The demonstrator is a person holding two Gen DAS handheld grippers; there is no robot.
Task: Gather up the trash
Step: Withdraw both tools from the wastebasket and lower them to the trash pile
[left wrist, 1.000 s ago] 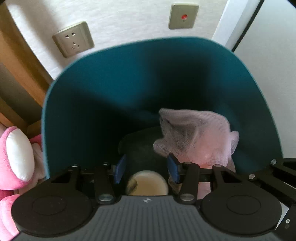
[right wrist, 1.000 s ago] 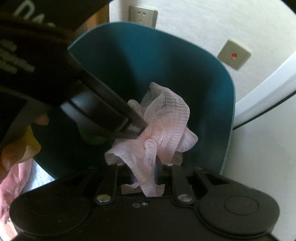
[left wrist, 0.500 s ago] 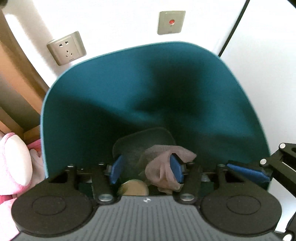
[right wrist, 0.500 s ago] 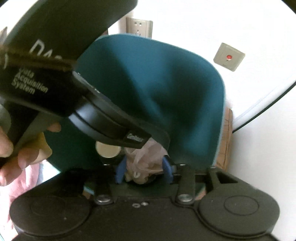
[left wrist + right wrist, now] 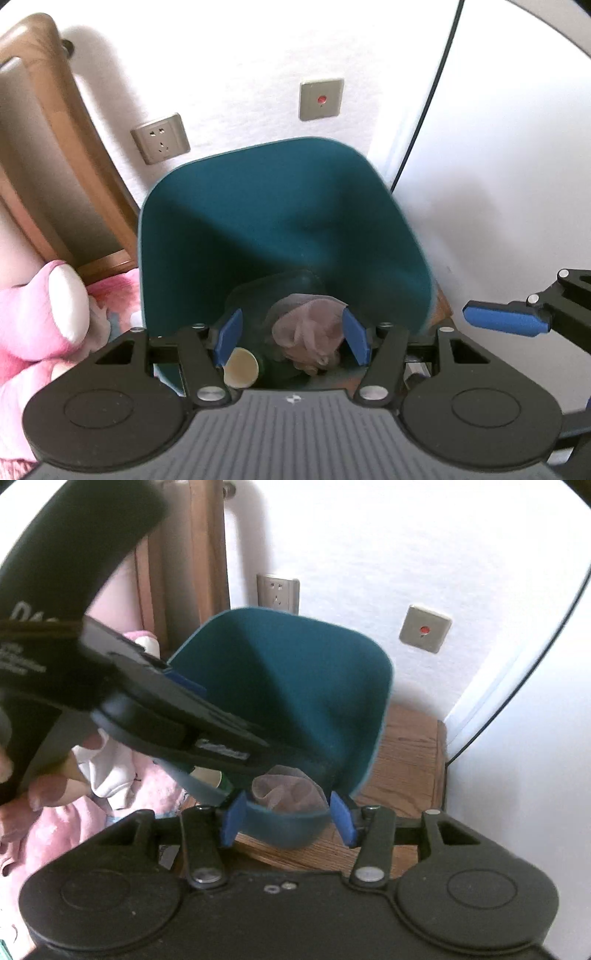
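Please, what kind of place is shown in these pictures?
Probably a corner of a home room, perhaps a bedroom. A teal trash bin stands on a wooden floor by a white wall with a wall socket, and a pink plush toy lies beside it.
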